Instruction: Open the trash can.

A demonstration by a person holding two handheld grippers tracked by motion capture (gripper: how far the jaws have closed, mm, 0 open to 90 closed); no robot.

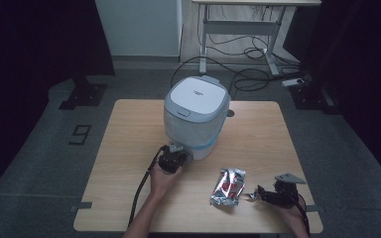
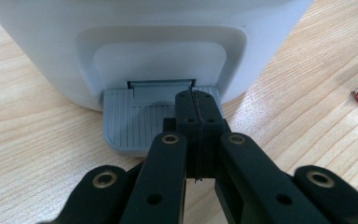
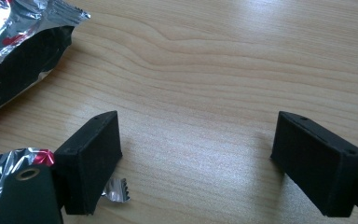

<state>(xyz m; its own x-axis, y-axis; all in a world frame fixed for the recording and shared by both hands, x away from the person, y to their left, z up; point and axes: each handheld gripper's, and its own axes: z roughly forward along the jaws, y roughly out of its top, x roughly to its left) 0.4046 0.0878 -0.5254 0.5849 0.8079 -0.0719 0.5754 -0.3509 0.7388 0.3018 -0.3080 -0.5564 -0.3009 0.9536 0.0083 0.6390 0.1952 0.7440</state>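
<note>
Pedal work is the step in hand, by my reading: your left gripper (image 2: pixel 196 109) has its jaws pressed together with nothing between them, and its tip rests on the ribbed grey pedal (image 2: pixel 135 123) at the foot of the white bin (image 1: pixel 196 116), which stands at the middle of the wooden table (image 1: pixel 129 129) with its lid (image 1: pixel 197 95) down. Pressing that pedal should lift the lid, so your next move likely calls for a firm downward push with the closed tip, kept on the ribs so it does not slide off the edge.

Your right gripper (image 3: pixel 198 158) sits near the table's front right corner with its jaws wide apart and empty, just beside the torn foil wrapper (image 1: pixel 228 186). Once the lid rises, you will probably need to close on that wrapper and carry it to the bin.

From the left gripper view you get the pedal's ribs and the recess behind it, which the high view hides under your hand. The right gripper view shows a small torn foil scrap (image 3: pixel 116 191) beside one jaw; the high view gives the whole layout and the closed lid.
</note>
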